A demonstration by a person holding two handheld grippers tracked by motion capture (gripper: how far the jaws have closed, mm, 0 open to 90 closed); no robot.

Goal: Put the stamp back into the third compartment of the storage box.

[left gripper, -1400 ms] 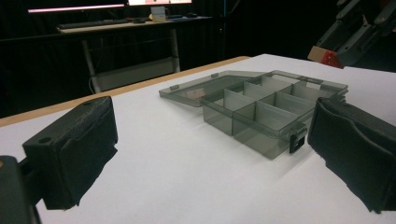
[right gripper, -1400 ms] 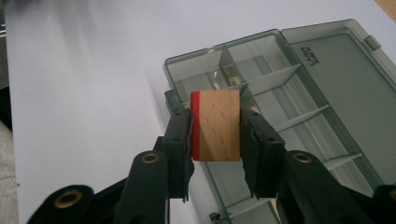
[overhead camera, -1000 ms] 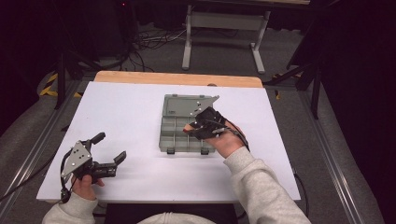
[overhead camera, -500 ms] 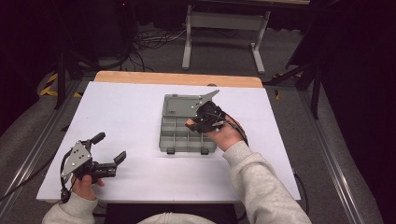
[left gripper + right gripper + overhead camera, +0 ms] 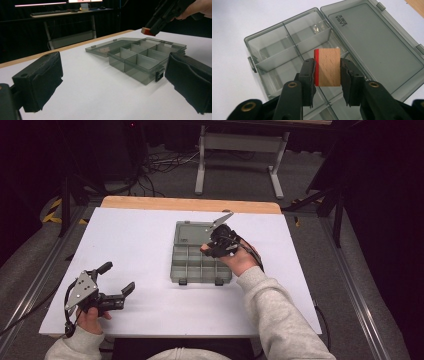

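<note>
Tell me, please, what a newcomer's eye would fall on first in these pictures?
Probably the wooden block with one red face, clamped in the right gripper above the open grey compartment box at mid-table. Next, the left gripper, open and holding nothing, rests near the table's front left corner.

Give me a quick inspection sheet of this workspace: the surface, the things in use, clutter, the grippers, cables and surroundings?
Surface: white table top with a wooden strip along its far edge.
Job's things: grey see-through compartment box, lid lying open flat behind it, compartments look empty; wooden block with one red face.
Clutter: nothing seen on the table.
Grippers: right gripper above the box, shut on the wooden block; left gripper open, holding nothing, near the table's front left corner.
Cables: one trailing from each gripper; a tangle on the floor beyond the table.
Surroundings: dark room, grey floor, a metal-legged stand behind the table.
</note>
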